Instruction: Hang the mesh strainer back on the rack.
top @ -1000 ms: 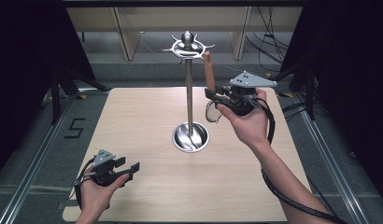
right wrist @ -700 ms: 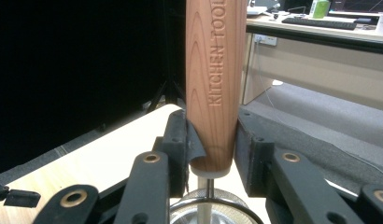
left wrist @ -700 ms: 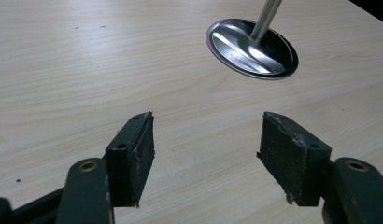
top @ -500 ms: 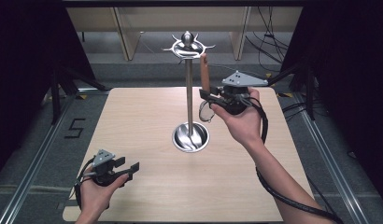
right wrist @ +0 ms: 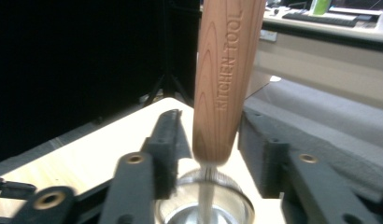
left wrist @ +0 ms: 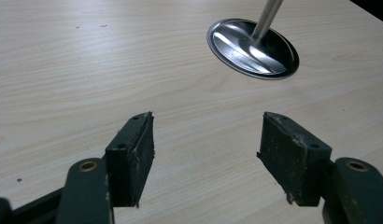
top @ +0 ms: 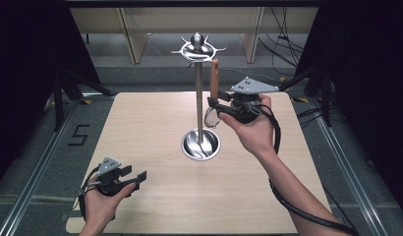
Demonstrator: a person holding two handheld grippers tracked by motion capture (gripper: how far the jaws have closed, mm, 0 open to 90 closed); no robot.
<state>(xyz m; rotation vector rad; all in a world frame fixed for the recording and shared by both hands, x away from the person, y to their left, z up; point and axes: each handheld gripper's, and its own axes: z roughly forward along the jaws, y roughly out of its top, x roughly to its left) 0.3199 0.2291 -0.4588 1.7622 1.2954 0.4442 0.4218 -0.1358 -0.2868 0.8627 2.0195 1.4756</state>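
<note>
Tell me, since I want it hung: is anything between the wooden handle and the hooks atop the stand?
Nothing visible does. The wooden handle stands upright at the right gripper, beside the pole, its top just below the hooks.

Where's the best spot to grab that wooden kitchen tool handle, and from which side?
Grip the wooden handle low, just above its metal neck, with jaws either side of the round shaft, coming from the person's side. It stands upright, so a level approach probably fits best.

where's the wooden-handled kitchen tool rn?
High view: the wooden-handled kitchen tool stands upright in the right gripper, just right of the metal stand and below its hooked top, raised above the table.
</note>
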